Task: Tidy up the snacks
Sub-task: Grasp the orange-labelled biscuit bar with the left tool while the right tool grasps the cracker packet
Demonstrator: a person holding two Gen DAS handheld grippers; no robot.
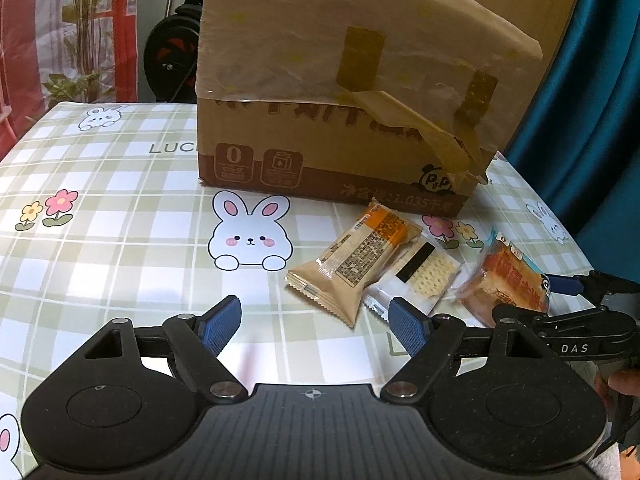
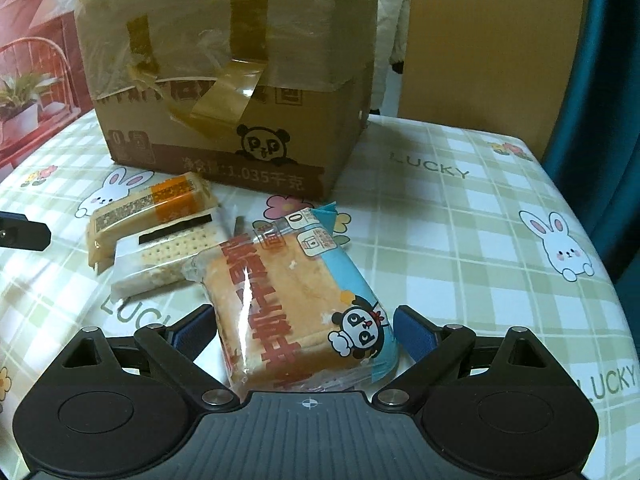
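Observation:
Three wrapped snacks lie side by side on the checked tablecloth (image 1: 120, 264). They are a tan and orange packet (image 1: 360, 256), a clear cracker packet (image 1: 424, 272) and a bread packet (image 2: 296, 292) printed with red letters and a panda. My right gripper (image 2: 306, 334) stands open around the bread packet, a blue pad close to each side, and the wrapper shows no squeeze. The bread packet (image 1: 504, 280) rests on the table. My left gripper (image 1: 316, 320) is open and empty, hovering just in front of the cracker packet.
A taped cardboard box (image 1: 320, 120) with a panda logo stands right behind the snacks (image 2: 224, 92). A tall brown board (image 2: 492, 40) and a teal curtain (image 2: 600, 80) rise at the back right. The table's right edge (image 2: 616, 304) is close by.

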